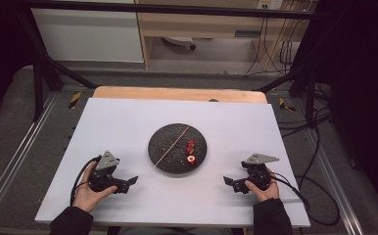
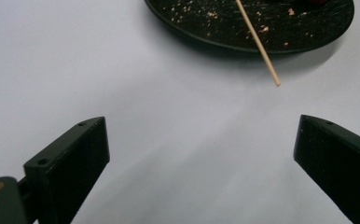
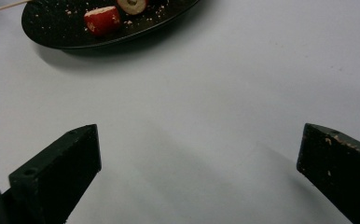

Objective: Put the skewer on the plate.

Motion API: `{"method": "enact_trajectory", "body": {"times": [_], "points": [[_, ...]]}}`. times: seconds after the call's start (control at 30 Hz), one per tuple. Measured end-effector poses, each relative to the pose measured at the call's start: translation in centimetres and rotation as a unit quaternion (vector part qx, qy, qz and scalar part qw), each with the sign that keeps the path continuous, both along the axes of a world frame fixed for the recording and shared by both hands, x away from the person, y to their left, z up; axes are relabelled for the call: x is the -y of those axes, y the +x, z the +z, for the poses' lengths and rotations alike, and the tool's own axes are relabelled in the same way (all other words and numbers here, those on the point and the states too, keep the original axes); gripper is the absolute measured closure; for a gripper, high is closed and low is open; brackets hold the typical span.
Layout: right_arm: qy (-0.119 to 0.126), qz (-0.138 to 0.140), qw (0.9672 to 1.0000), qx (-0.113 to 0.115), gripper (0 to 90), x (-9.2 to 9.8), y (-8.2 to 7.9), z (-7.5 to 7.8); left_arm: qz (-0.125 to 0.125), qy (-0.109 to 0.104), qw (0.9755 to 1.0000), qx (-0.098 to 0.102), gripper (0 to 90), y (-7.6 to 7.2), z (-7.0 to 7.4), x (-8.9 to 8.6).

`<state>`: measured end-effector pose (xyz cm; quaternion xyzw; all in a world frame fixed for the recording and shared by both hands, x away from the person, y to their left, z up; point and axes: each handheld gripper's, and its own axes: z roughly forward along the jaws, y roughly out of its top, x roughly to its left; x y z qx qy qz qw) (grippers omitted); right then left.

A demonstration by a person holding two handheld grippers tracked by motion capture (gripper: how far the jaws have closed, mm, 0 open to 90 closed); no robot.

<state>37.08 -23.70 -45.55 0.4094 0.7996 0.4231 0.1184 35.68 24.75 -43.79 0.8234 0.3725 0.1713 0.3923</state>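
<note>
Looking down from the high view, I see the round black speckled plate (image 1: pixel 165 156) near the middle of the pale grey tabletop (image 1: pixel 118 122), with a thin wooden skewer (image 1: pixel 171 146) lying slantwise across it; the skewer's near end sticks out past the plate's near-left rim. On the right half of the plate lie small red fruit pieces (image 1: pixel 191 147), and just near of them a cut piece with a pale centre (image 1: pixel 191 159).

My left gripper (image 1: pixel 131 181) sits at the near left, held in the left hand (image 1: pixel 86 191), its jaws spread wide with nothing between them. In the left gripper view the skewer's free tip (image 2: pixel 277 84) hangs over bare tabletop, apart from both jaws.

My right gripper (image 1: pixel 228 182) sits at the near right in the right hand (image 1: pixel 263 191), pointing left toward the plate. Its jaws are likewise spread wide and hold nothing; in the right gripper view the red fruit piece (image 3: pixel 102 20) lies well beyond them.
</note>
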Motion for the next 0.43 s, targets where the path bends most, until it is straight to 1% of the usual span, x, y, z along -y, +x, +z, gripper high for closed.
{"method": "enact_trajectory", "body": {"times": [0.03,0.07,0.1,0.23,0.3,0.43], "points": [[-0.001,0.001,1.0000,0.001,0.5,0.0,0.0,0.0,0.000,0.004,1.0000,-0.003,2.6,-0.1,-0.1,-0.2],[-0.004,0.003,1.0000,0.000,0.5,0.0,0.0,-0.1,0.002,0.007,1.0000,-0.001,2.0,-0.2,-0.2,-0.5],[-0.005,0.002,1.0000,-0.002,0.5,0.0,-0.1,-0.1,0.004,0.007,1.0000,0.001,1.9,-0.3,-0.3,-0.7],[-0.007,0.003,1.0000,-0.003,0.5,-0.1,-0.1,-0.1,0.009,0.002,1.0000,-0.003,1.9,-0.5,-0.6,-1.4],[-0.008,0.003,1.0000,-0.003,0.5,-0.1,-0.1,-0.1,0.010,0.001,0.9999,-0.003,1.9,-0.5,-0.7,-1.5],[-0.014,0.005,0.9999,-0.004,0.5,-0.1,-0.1,-0.2,0.010,0.000,0.9999,-0.010,2.0,-0.3,-0.8,-1.5]]}}
